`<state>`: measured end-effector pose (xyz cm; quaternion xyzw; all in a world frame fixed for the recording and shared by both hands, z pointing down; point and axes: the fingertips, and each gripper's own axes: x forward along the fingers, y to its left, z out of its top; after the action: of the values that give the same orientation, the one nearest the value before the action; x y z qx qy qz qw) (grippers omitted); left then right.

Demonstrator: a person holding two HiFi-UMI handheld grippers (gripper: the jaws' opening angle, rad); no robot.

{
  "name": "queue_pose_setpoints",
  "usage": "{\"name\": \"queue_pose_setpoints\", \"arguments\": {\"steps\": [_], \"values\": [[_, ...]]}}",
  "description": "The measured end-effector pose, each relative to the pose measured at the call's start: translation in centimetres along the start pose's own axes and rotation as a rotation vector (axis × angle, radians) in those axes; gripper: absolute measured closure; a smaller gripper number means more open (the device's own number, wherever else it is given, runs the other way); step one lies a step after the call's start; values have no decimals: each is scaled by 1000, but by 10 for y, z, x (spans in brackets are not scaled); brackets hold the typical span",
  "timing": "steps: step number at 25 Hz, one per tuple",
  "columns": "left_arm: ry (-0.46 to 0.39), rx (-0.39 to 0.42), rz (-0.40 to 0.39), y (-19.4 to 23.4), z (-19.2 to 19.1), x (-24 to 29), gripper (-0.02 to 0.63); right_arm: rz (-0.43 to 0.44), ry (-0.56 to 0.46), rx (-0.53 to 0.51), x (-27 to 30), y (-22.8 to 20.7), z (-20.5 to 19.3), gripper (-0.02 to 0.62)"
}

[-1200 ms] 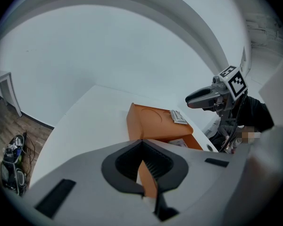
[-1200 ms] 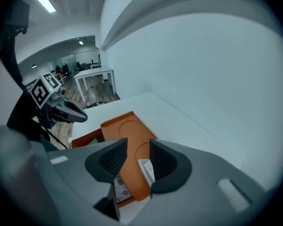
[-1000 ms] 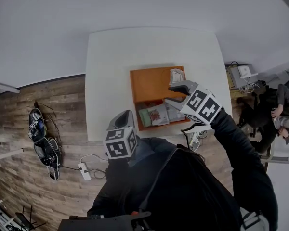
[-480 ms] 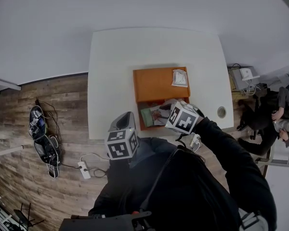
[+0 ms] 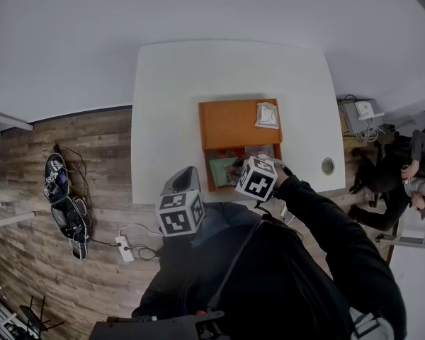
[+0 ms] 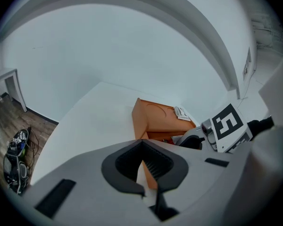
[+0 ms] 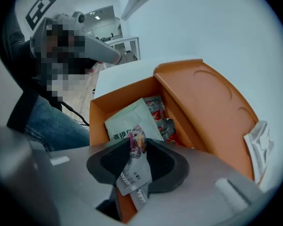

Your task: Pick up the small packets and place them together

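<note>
An orange box (image 5: 207,168) stands open on the white table (image 5: 170,105), its lid (image 5: 230,122) lying flat behind it. One white packet (image 5: 266,114) rests on the lid. Several packets fill the near compartment, among them a green-white one (image 7: 125,121) and red ones (image 7: 155,107). My right gripper (image 7: 134,161) points down into that compartment. Its jaws have just been closing and now pinch a small silvery packet (image 7: 132,175) with pink print. My left gripper (image 5: 184,178) hovers at the table's near edge, left of the box, jaws slightly apart and empty.
The table has a round hole (image 5: 328,165) near its right front corner. On the wood floor to the left lie cables, a power strip (image 5: 124,250) and dark gear (image 5: 60,190). A person (image 5: 411,161) sits at the far right beside white devices (image 5: 361,108).
My right gripper has come down and toward me, from beside the white packet on the lid into the near compartment. The left gripper has stayed put.
</note>
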<state>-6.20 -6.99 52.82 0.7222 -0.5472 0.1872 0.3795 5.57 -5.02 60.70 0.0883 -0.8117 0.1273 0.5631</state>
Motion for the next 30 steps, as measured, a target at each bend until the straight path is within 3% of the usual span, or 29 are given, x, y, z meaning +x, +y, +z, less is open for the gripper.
{"name": "queue_pose_setpoints", "arguments": {"steps": [17, 25, 30], "values": [[1, 2, -5, -2, 0, 1, 607, 12, 15, 15, 1, 2, -4, 557], [5, 3, -6, -1, -1, 1, 607, -6, -46, 4, -26, 0, 4, 580], [3, 8, -13, -4, -1, 2, 607, -67, -127, 15, -64, -15, 14, 580]]}}
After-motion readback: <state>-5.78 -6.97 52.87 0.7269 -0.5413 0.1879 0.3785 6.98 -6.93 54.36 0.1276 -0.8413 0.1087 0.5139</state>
